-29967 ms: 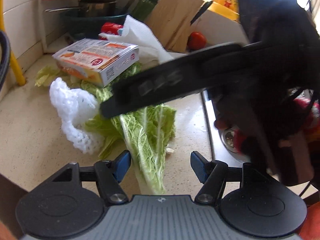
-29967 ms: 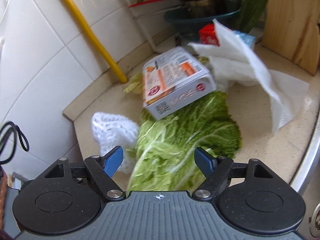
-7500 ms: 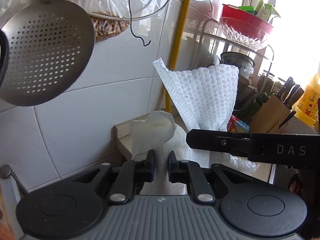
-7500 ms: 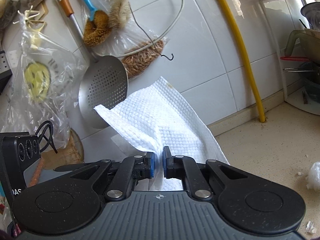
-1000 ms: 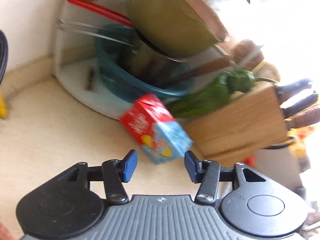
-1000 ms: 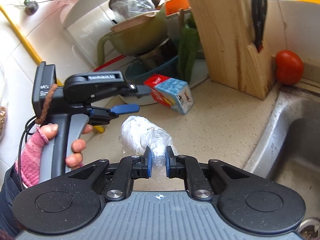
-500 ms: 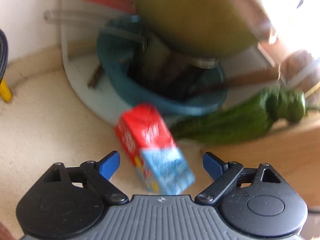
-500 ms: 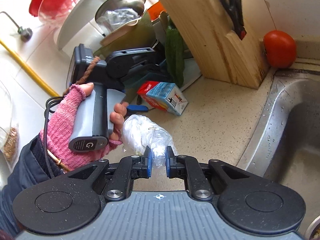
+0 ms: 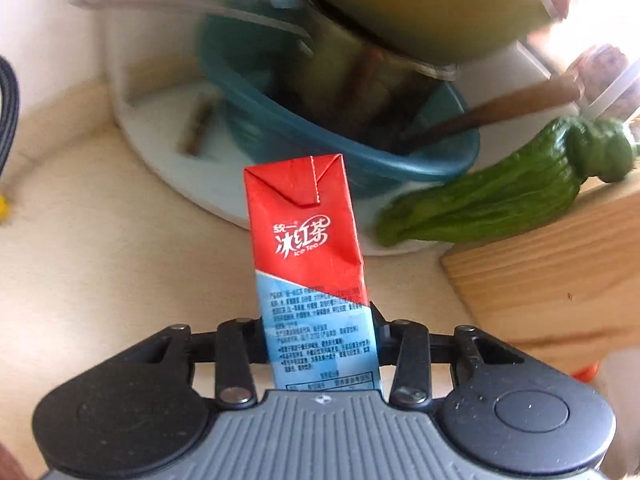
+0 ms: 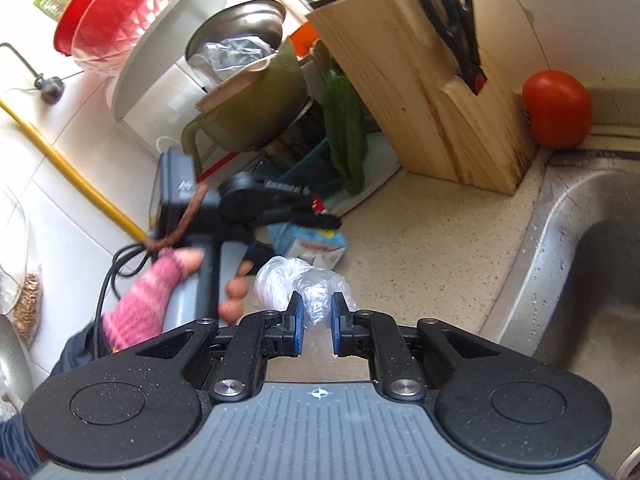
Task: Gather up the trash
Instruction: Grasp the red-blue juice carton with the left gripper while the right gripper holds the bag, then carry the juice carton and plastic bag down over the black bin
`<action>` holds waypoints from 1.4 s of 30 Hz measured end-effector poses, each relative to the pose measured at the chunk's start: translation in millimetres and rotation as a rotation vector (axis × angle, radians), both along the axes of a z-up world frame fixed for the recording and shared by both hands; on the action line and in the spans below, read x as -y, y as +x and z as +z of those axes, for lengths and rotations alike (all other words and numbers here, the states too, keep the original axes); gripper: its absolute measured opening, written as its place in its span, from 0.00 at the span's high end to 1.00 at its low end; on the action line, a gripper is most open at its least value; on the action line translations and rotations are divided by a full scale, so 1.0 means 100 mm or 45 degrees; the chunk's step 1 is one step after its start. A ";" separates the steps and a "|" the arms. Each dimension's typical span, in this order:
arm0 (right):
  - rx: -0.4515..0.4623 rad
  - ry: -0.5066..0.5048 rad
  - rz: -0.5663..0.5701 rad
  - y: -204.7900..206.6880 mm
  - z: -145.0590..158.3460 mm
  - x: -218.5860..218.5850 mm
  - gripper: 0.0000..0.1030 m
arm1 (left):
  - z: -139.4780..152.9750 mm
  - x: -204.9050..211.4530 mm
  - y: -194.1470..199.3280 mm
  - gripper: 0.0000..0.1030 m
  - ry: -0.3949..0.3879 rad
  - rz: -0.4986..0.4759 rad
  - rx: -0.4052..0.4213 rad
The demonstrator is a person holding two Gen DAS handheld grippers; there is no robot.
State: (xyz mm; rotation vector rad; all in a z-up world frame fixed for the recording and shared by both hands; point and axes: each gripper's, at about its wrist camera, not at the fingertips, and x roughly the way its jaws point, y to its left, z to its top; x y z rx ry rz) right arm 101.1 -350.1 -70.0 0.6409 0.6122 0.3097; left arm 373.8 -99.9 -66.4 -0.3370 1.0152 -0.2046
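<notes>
A red and blue ice tea carton (image 9: 308,256) lies on the beige counter, its blue end between my left gripper's fingers. My left gripper (image 9: 318,332) is shut on the carton. In the right wrist view the carton (image 10: 308,242) shows under the left gripper (image 10: 320,220), held by a hand in a pink glove. My right gripper (image 10: 314,320) is shut on a crumpled clear plastic bag (image 10: 296,280), just above the counter and near the carton.
A white dish rack tray (image 9: 160,120) with a teal basin (image 9: 320,148) and a green pot stands behind the carton. A green pepper (image 9: 500,196), a wooden knife block (image 10: 420,92), a tomato (image 10: 556,108) and the steel sink (image 10: 592,264) lie to the right.
My left gripper moved forward over the carton and closed on it; half a second ago its jaws were wide open. My right gripper kept its hold on the plastic bag.
</notes>
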 end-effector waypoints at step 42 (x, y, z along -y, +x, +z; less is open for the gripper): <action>-0.144 -0.367 0.841 -0.08 -0.34 -3.82 0.54 | -0.43 -3.45 -2.94 0.54 0.316 0.586 -0.104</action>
